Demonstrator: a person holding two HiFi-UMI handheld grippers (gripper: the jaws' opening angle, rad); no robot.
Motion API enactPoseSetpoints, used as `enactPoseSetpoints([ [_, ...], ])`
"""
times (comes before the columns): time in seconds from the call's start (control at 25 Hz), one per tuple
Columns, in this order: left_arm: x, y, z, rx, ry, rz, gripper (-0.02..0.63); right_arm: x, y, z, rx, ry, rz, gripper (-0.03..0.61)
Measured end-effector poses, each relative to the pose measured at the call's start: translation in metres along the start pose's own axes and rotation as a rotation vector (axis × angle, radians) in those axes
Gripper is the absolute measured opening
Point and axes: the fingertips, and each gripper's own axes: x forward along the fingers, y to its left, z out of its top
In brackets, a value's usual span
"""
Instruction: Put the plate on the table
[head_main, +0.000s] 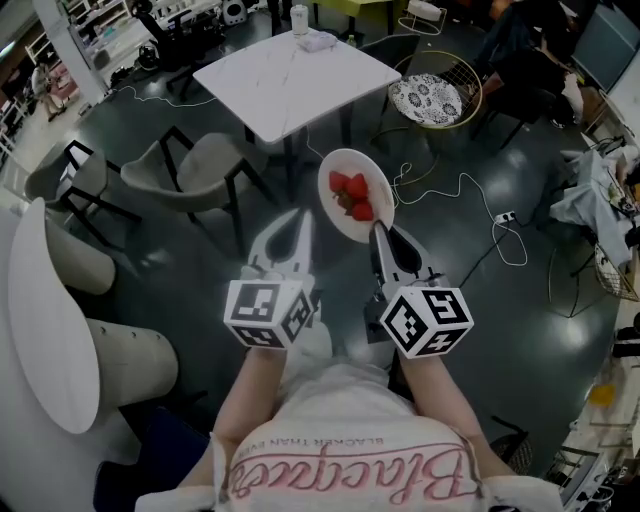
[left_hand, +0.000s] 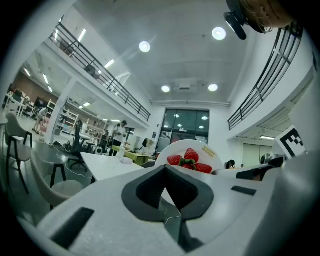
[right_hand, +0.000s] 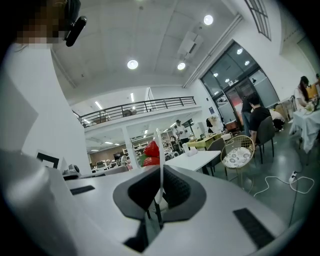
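Right gripper (head_main: 378, 232) clamped on the near rim of the plate (head_main: 368, 168), in the air short of the white table (head_main: 300, 85), left gripper (head_main: 302, 218) closed and empty; I should carry it level so the strawberries (head_main: 350, 195) don't slide, then lower flat.

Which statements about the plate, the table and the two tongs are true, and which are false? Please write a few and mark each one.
1. Strawberries lie on the plate. True.
2. The plate already rests on the white table. False: it is held in the air over the dark floor, and the table is further ahead.
3. The right tongs are closed on the rim of the plate. True.
4. The left tongs grip the plate as well. False: they are shut on nothing, beside the plate.
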Motion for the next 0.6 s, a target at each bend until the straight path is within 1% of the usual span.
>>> enactPoseSetpoints([
  [0.24,0.062,0.044,0.014,-0.003,-0.001,0.0,0.002,0.068,-0.017,0.018,-0.002,-0.002,0.001,0.008],
  [0.6,0.157,0.109,0.032,0.002,0.015,-0.029,0.002,0.178,-0.042,0.036,0.006,0.012,-0.005,0.008],
])
